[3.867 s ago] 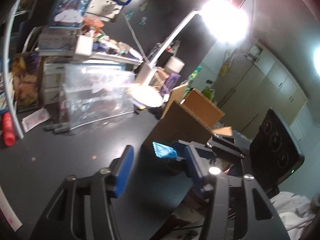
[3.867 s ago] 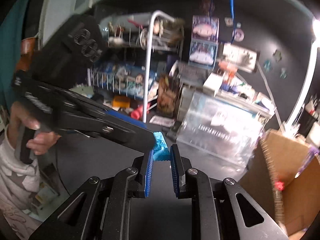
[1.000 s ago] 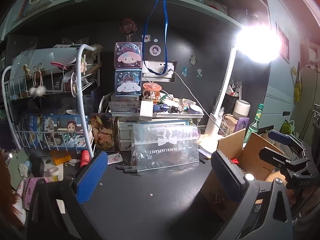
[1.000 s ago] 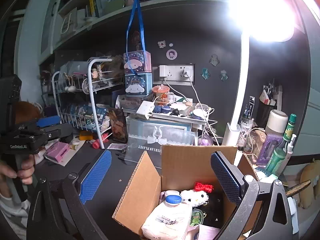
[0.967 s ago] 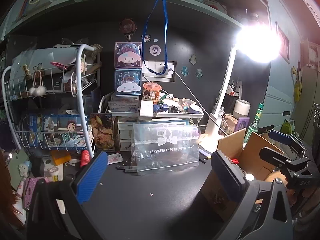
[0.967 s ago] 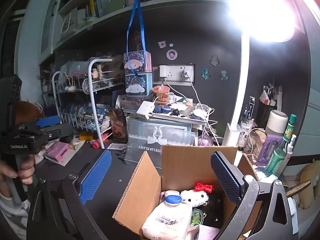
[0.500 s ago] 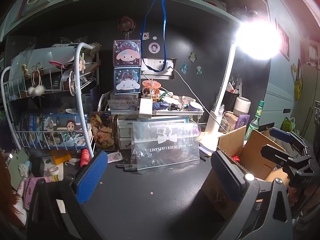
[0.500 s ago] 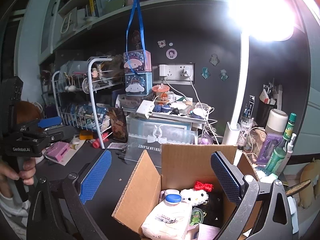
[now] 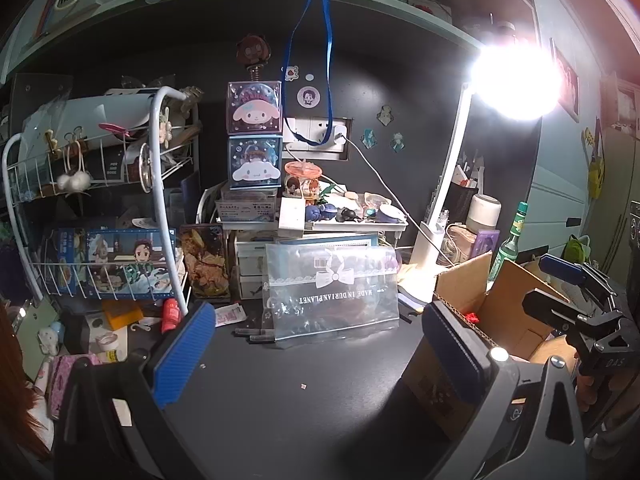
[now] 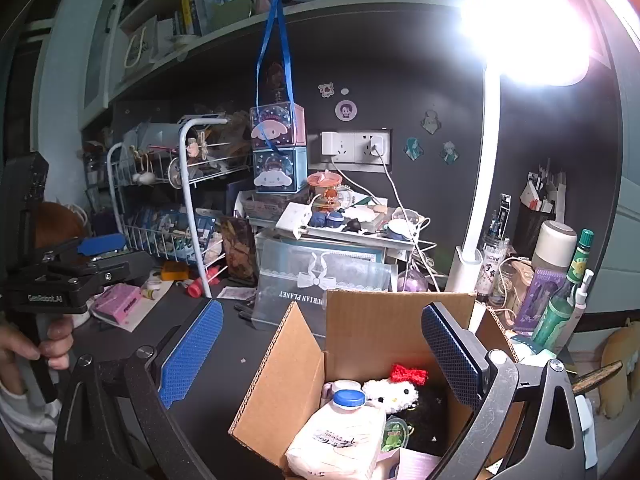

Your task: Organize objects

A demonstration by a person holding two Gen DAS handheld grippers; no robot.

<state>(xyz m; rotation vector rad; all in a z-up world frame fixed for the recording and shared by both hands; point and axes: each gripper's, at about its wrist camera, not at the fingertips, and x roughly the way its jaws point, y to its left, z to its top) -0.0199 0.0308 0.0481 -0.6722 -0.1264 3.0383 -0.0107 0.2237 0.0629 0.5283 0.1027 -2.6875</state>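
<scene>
Grippers both stand wide open and empty: the left gripper (image 9: 316,348) hangs over the bare desk (image 9: 304,412), the right gripper (image 10: 320,356) above the open box (image 10: 372,328), likely for dropping things in. Inside it lie a plush (image 10: 390,392) and a bottle (image 10: 340,428), so the collecting looks well along.
</scene>
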